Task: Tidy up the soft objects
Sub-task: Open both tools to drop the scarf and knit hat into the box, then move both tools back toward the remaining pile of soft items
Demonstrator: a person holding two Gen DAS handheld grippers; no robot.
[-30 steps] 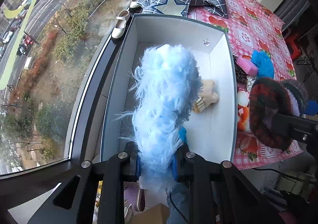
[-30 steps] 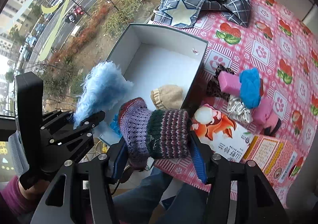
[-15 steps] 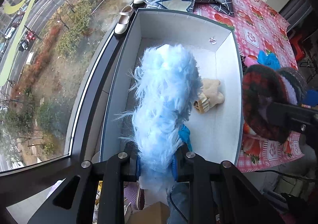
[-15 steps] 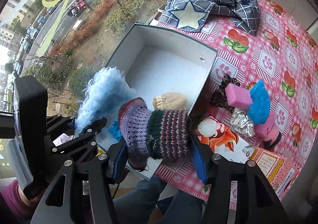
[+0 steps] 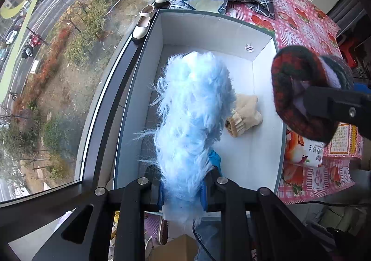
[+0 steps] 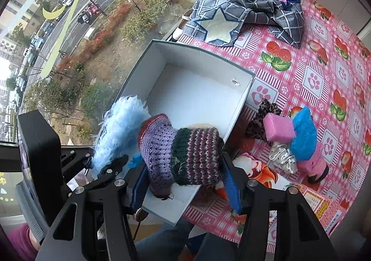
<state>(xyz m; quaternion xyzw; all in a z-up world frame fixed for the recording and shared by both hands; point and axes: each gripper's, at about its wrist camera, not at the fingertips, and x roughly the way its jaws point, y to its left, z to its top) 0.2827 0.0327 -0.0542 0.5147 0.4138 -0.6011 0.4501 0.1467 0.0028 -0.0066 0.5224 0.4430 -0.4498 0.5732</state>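
Note:
My left gripper [image 5: 182,188] is shut on a fluffy light-blue soft item [image 5: 192,110] and holds it above the near end of a white open box [image 5: 208,29]. A beige knitted mitten [image 5: 245,115] lies on the box floor. My right gripper [image 6: 185,182] is shut on a striped purple, green and red knitted piece [image 6: 183,154], held over the box's near right corner [image 6: 185,210]. That knit also shows in the left wrist view [image 5: 299,96], and the blue fluff shows in the right wrist view [image 6: 118,131].
Right of the box on the pink patterned tablecloth [image 6: 324,71] lie a pink sponge [image 6: 279,127], a blue cloth [image 6: 303,138], a leopard scrunchie [image 6: 262,119] and a printed pack [image 6: 259,173]. A grey checked cloth [image 6: 245,11] lies beyond. A window [image 5: 58,52] runs along the left.
Both grippers have moved forward over the box. The striped knit has shifted left, from beside the box to above its right wall. Both holds are unchanged.

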